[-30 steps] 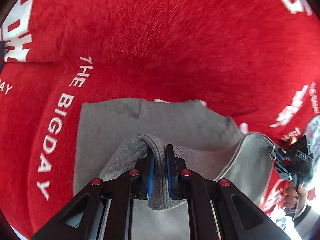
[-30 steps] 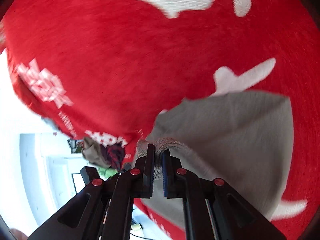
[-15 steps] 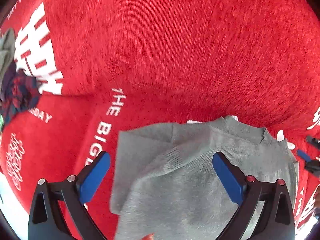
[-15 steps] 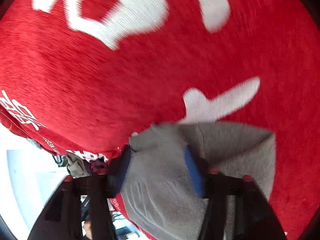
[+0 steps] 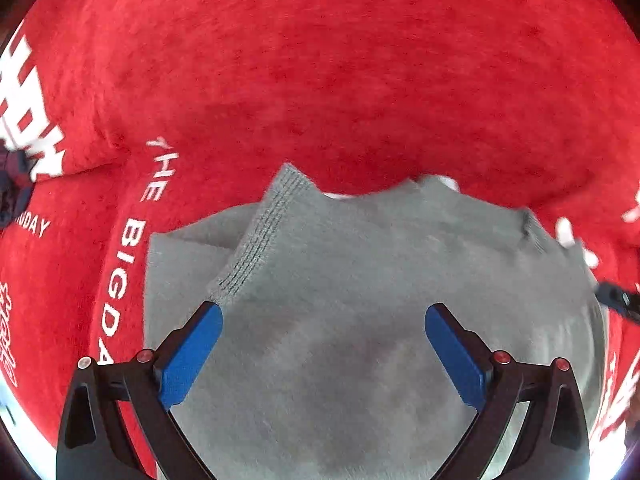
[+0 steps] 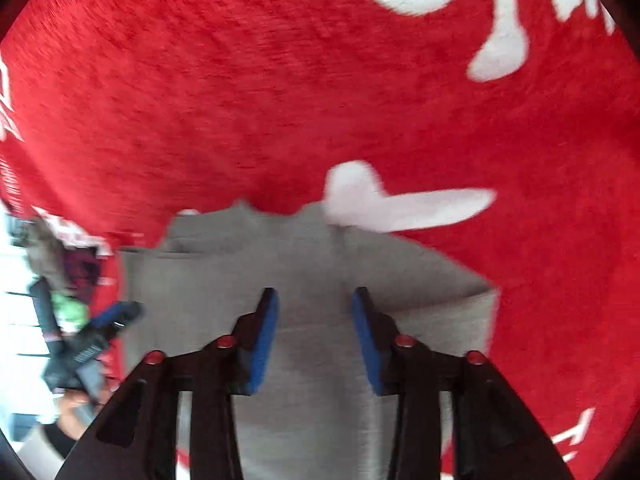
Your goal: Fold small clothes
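Observation:
A small grey knit garment point(image 5: 360, 280) lies folded on a red cloth point(image 5: 360, 80) with white lettering. One ribbed cuff point(image 5: 260, 240) lies folded over its left part. My left gripper point(image 5: 323, 310) hangs over the garment, wide open, blue pads well apart, nothing pinched. In the right wrist view the same grey garment point(image 6: 312, 248) lies under my right gripper point(image 6: 315, 294). Its jaws stand about half apart and are closing. The cloth shows flat between them, and the pads do not press on it.
A heap of other clothes point(image 6: 60, 256), dark and green, lies at the red cloth's left edge, with a dark plaid piece point(image 5: 12, 184) in the left wrist view. A hand point(image 6: 72, 408) shows at the lower left, holding the other gripper. Bright floor lies beyond the cloth's edge.
Both grippers were shut on raised folds of the grey garment a second ago. Both have let go and opened, and the garment now lies flat. The left gripper has sunk closer to it.

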Demonstrator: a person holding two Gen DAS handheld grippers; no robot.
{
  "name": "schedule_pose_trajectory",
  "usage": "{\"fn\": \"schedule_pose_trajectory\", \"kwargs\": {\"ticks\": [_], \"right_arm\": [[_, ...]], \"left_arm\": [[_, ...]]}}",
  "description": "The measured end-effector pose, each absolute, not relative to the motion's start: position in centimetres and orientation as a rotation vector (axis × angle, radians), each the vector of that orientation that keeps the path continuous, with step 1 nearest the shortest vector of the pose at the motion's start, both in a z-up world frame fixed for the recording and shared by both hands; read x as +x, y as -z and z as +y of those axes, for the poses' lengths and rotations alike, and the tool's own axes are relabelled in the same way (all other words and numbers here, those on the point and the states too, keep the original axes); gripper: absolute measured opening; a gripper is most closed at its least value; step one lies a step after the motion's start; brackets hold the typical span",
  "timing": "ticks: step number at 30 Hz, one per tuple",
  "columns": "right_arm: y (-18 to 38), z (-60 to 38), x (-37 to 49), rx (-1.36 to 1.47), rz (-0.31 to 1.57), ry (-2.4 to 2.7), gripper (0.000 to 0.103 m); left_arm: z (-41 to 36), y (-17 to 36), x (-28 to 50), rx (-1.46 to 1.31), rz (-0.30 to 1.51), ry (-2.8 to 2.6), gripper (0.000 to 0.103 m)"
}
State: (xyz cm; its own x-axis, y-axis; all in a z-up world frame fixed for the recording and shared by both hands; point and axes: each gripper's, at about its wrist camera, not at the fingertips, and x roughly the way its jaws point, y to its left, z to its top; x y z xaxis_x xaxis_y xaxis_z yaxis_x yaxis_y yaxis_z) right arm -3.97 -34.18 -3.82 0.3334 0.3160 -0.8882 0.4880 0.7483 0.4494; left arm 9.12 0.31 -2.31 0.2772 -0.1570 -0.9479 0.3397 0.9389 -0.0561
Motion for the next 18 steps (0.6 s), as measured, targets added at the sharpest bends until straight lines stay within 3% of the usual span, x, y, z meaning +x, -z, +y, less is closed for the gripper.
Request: {"fn": "schedule_pose_trajectory", "kwargs": {"ticks": [3, 4, 5, 10, 15, 16, 17, 18], "right_arm": [[5.3, -34.3, -3.6, 0.812, 1.295, 0.064, 0.057], [5.8, -34.4, -3.1, 0.827, 1.303, 0.044, 0.039], [6.0, -34.2, -2.6, 0.833, 1.308, 0.029, 0.007], [4.2, -33.5, -1.4, 0.725, 1.255, 0.006, 0.007], [6.3, -35.1, -2.2, 0.771, 1.298, 0.062, 0.005], [6.0, -35.2, -2.3, 0.758, 1.305, 0.092, 0.008], [5.8, -35.3, -2.5, 0.746, 1.312, 0.121, 0.021], [5.5, -35.5, -2.9, 0.748, 1.314, 0.14, 0.024]], "left_arm": [[1.5, 3.1, 10.6, 0.141, 1.252, 0.267, 0.102], [1.8, 3.3, 11.0, 0.138, 1.26, 0.25, 0.102], [2.2, 3.7, 11.4, 0.133, 1.27, 0.231, 0.102], [3.6, 4.9, 12.4, 0.135, 1.267, 0.152, 0.102], [6.1, 5.3, 12.8, 0.088, 1.28, 0.088, 0.102], [6.7, 5.1, 12.7, 0.111, 1.274, 0.074, 0.102], [7.0, 4.9, 12.7, 0.131, 1.27, 0.066, 0.102], [7.5, 4.7, 12.6, 0.152, 1.269, 0.056, 0.102]]}}
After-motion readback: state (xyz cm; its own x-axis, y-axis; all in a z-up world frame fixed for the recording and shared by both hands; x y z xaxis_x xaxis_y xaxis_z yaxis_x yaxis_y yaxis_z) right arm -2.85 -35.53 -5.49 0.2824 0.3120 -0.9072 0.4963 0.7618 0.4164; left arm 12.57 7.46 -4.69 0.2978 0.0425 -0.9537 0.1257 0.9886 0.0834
